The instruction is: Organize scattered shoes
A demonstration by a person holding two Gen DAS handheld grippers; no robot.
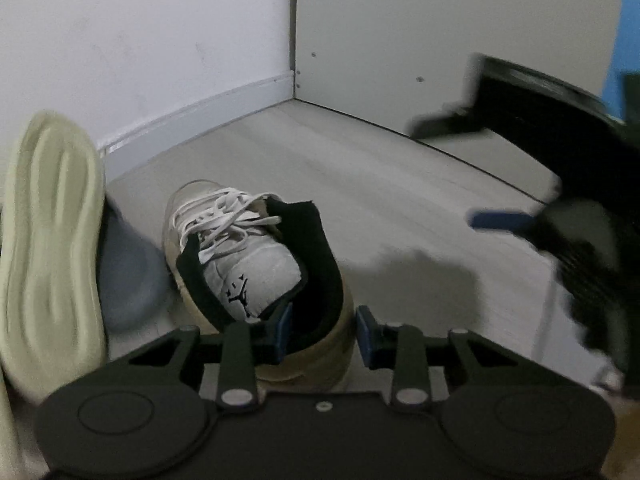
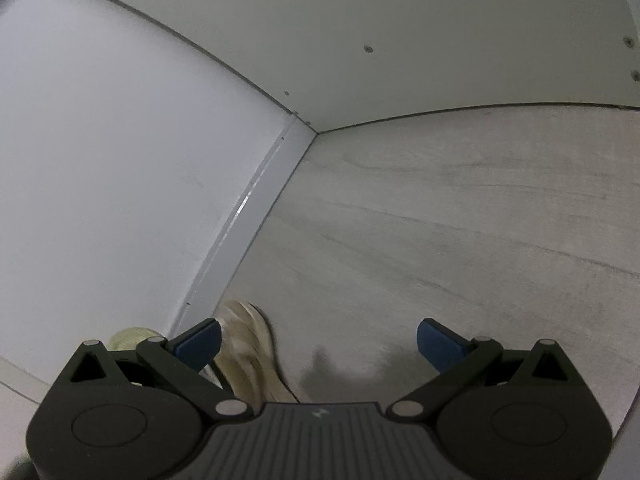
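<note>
From the left wrist, the left tongs (image 1: 322, 332) straddle the black heel collar of a beige high-top sneaker (image 1: 248, 248) standing on the floor (image 1: 360, 184) near the wall corner; the pads look pressed on it, though blur leaves that uncertain. A grey shoe with a pale sole (image 1: 48, 248) lies tipped beside it. From the right wrist, the right tongs (image 2: 320, 346) stand wide apart, empty, above the floor. Grasping is in hand; next comes lifting the sneaker to pair it.
</note>
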